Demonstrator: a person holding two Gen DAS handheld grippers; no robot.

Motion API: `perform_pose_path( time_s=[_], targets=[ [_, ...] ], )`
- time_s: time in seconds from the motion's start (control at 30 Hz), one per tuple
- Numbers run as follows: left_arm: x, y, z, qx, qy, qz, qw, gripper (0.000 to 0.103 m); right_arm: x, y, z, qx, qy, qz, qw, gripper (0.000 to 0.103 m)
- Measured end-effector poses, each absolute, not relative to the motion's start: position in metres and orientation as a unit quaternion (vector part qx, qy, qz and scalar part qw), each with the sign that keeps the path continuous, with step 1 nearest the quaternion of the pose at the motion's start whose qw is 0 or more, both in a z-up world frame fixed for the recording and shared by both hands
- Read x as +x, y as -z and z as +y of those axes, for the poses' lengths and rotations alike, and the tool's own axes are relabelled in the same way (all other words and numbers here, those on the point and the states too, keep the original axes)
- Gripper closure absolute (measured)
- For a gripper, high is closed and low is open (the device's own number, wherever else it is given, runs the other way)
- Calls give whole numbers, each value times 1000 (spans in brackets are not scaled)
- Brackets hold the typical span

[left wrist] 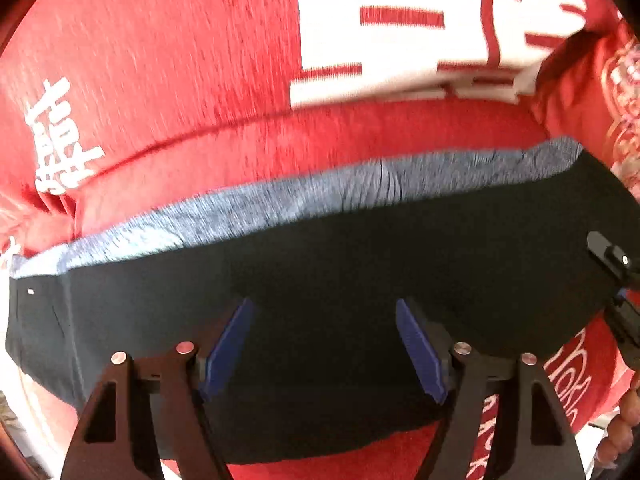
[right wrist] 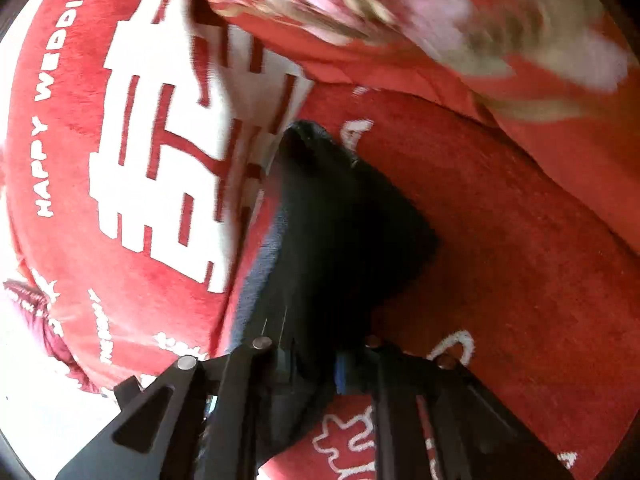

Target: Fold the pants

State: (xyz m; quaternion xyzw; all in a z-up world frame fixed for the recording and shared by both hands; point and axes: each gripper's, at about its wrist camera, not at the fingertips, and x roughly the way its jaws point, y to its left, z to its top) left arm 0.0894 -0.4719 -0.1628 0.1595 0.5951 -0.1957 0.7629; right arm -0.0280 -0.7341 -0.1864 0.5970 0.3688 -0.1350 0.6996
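Nearest to you in the left wrist view, your left gripper point(left wrist: 324, 344) points down over the pants point(left wrist: 340, 264), its blue pads point(left wrist: 228, 348) spread apart on either side of the dark cloth, which lies between them without being pinched. The pants stretch as a dark band across the width of that view, with a grey heathered waistband point(left wrist: 280, 204) running along their far edge. They lie on a red blanket point(left wrist: 160, 60) printed with white characters and a large white emblem beyond the waistband; a ridge in the red fabric runs just past that grey strip. At the right edge of the same view you can see part of your right gripper point(left wrist: 612, 260) at the end of the dark cloth, and below it some fingers of a hand point(left wrist: 624, 424). In the right wrist view, your right gripper point(right wrist: 316, 364) has its jaws pressed together on a bunched fold of the pants point(right wrist: 340, 216), which rises from the jaws to a dark peak ahead. To the left of that fold lies the blanket's white emblem point(right wrist: 160, 152) and the words "HAPPY WEDDING"; farther off, at the top, a patterned red and pale fabric point(right wrist: 400, 4) is blurred.
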Motion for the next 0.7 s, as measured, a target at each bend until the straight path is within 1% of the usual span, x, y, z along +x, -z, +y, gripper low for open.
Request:
perform_pose_path(
  time_s=[0.07,0.17,0.27,0.37,0.43,0.53,0.6,0.7],
  targets=[
    [89,163,-475,168,202,587,766,27,-21,167,-728,568,122,373,723,89],
    [86,189,-490,177,207,607,746,27,-10,143,-718,530,108,375,753,89],
    [73,193,-490,185,213,566,775,27,3,128,-706,496,101,387,771,89],
    [78,195,-485,166,223,576,769,27,16,114,-694,462,97,397,787,89],
    [80,194,-484,168,235,575,765,26,22,104,-688,443,98,404,795,89],
    [87,188,-471,142,253,596,749,26,32,88,-673,412,103,412,806,89],
    [90,178,-456,115,263,599,747,26,38,73,-659,382,104,419,817,89],
    [92,160,-425,103,276,589,753,26,48,56,-632,338,100,429,832,89]
  ],
)
